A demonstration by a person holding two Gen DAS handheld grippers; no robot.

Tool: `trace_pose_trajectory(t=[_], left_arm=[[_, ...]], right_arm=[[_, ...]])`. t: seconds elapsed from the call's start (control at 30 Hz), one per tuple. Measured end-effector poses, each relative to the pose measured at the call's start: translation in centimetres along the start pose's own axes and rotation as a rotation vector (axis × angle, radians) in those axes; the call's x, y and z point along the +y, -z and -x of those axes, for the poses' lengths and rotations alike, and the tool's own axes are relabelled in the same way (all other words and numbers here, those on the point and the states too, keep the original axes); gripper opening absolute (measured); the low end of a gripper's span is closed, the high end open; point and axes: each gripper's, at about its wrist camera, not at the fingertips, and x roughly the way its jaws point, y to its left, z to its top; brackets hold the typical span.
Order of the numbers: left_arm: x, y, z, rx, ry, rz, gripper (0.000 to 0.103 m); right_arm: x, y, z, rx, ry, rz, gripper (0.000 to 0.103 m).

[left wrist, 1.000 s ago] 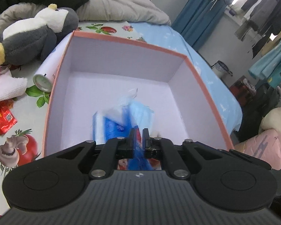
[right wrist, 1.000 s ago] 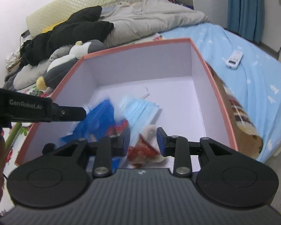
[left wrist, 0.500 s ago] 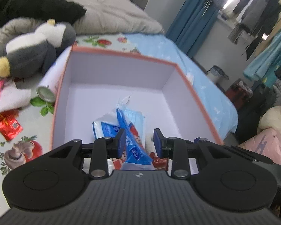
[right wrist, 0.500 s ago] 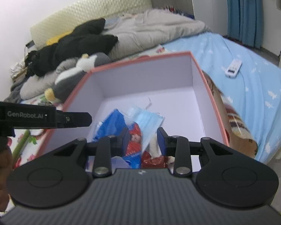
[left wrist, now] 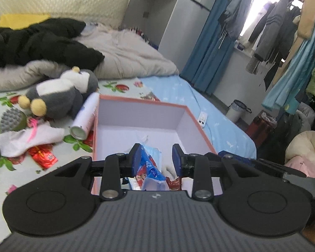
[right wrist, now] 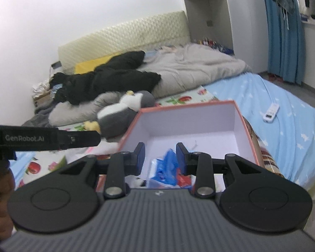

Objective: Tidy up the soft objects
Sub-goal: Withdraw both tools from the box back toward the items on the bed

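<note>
Far left on the bed point(left wrist: 2, 163): a white towel point(left wrist: 29, 138) heaped beside a red packet point(left wrist: 43, 156), both outside the box. Just right of these, a plush penguin point(left wrist: 58, 96) touching a spray can point(left wrist: 85, 117) that lies against the left wall of the box point(left wrist: 140, 101).

Centre: left gripper point(left wrist: 156, 157) above the near edge of the box, jaws apart and just opened, clamping nothing. Seen through the gap, lying in the box: a blue pack point(left wrist: 151, 168) and a pale mask point(left wrist: 155, 150), over other wrappers. Right gripper point(right wrist: 160, 155) hovering close by over the same end, jaws likewise apart and empty.

Right: a remote point(left wrist: 203, 118) on the blue sheet, apart from the box.

Likely risks:
- Could clip the near rim and shove or tip the light box, given both grippers crowded over one end.
- Could knock the two grippers together on a reach leftward.
- Could roll the can away by tugging the penguin leaning on it.
- Could drag the red packet or the pink item on the towel along with the towel.
- Could lose the penguin mid-carry, since plush squashes and slips out of narrow jaws.
</note>
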Motion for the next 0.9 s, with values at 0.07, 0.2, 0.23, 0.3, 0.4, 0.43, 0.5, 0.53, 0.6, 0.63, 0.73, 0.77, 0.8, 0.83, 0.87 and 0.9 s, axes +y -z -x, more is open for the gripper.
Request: trace_pose_trajectory(t=[0.07, 0.2, 0.23, 0.3, 0.4, 0.43, 0.5, 0.53, 0.6, 0.63, 0.73, 0.77, 0.8, 0.83, 0.87, 0.9], left_arm=[[-0.2, 0.2, 1.9, -0.022, -0.004, -0.009, 0.039], [-0.3, 0.8, 5.3, -0.058, -0.018, -0.016, 0.041], [-0.2, 1.0, 6.1, -0.067, -0.022, -0.015, 0.041], [0.0, 1.5, 7.6, -0.081, -0.03, -0.01, 0.041], [0.6, 2.3, 9.6, -0.095, -0.043, 0.005, 0.041], [0.9, 2.7, 10.2, -0.098, -0.049, 0.01, 0.041], [1.5, 3.4, 11.4, -0.103, -0.063, 0.023, 0.041], [1.8, 3.7, 12.0, -0.105, -0.071, 0.03, 0.041], [2.4, 4.5, 12.9, -0.107, -0.085, 0.043, 0.041], [2.8, 4.8, 13.3, -0.108, -0.093, 0.049, 0.041], [3.9, 5.8, 14.5, -0.111, -0.117, 0.071, 0.041], [4.2, 6.1, 14.7, -0.11, -0.126, 0.078, 0.041], [4.6, 6.4, 15.0, -0.109, -0.133, 0.085, 0.041], [5.0, 6.7, 15.3, -0.107, -0.138, 0.091, 0.041], [5.4, 7.0, 15.5, -0.106, -0.144, 0.097, 0.041], [5.7, 7.3, 15.7, -0.103, -0.153, 0.102, 0.041]], right_arm=[[0.9, -0.1, 1.0, -0.014, -0.012, 0.009, 0.036], [2.3, -0.2, 2.4, -0.032, -0.038, 0.031, 0.036], [2.7, -0.2, 2.7, -0.034, -0.042, 0.038, 0.036], [3.4, -0.1, 3.3, -0.034, -0.052, 0.045, 0.036], [4.4, 0.3, 3.8, -0.025, -0.068, 0.061, 0.036], [4.7, 0.5, 4.0, -0.023, -0.071, 0.065, 0.036], [5.5, 0.8, 4.2, -0.017, -0.084, 0.074, 0.036], [5.9, 1.0, 4.3, -0.014, -0.092, 0.08, 0.036], [6.7, 1.4, 4.3, -0.007, -0.106, 0.091, 0.036], [7.1, 1.6, 4.3, -0.003, -0.113, 0.097, 0.036], [8.2, 2.3, 3.9, 0.02, -0.128, 0.109, 0.036], [8.6, 2.5, 3.8, 0.027, -0.134, 0.112, 0.036], [8.9, 2.7, 3.7, 0.035, -0.139, 0.114, 0.036], [9.2, 2.9, 3.6, 0.041, -0.147, 0.119, 0.036], [9.6, 3.2, 3.5, 0.047, -0.154, 0.125, 0.036], [9.9, 3.4, 3.4, 0.052, -0.161, 0.131, 0.036]])
